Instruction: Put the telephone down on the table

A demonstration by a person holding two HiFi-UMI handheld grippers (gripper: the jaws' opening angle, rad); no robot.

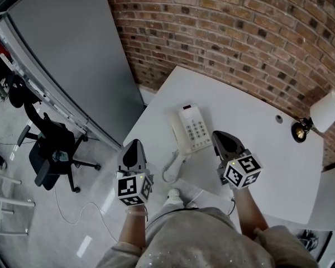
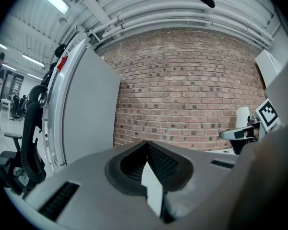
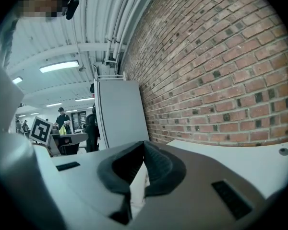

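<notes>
Closest to the person are the two grippers, held side by side and pointing away from the body. The left gripper (image 1: 134,142) hangs near the left edge of the white table (image 1: 257,161), and its jaws are pressed together with nothing in them. The right gripper (image 1: 218,133) is over the table, and its jaws are closed and empty too. Just past them, between the two grippers, the telephone (image 1: 192,128) lies flat on the table. It is not touching either gripper. Its curly cord (image 1: 170,171) loops back toward the person. The phone's long side runs from near to far, and its top end points at the brick wall (image 1: 240,32), leaning a little to the left. The handset (image 1: 177,134) lies along the phone's left side. To the right of the phone there is lots of bare table, all the way to a small round hole (image 1: 278,118) and a lamp (image 1: 322,114) at the far right corner. To the left the table ends soon, and past that edge is floor (image 1: 56,216) with an office chair (image 1: 49,149) and a tall grey panel (image 1: 72,49).
</notes>
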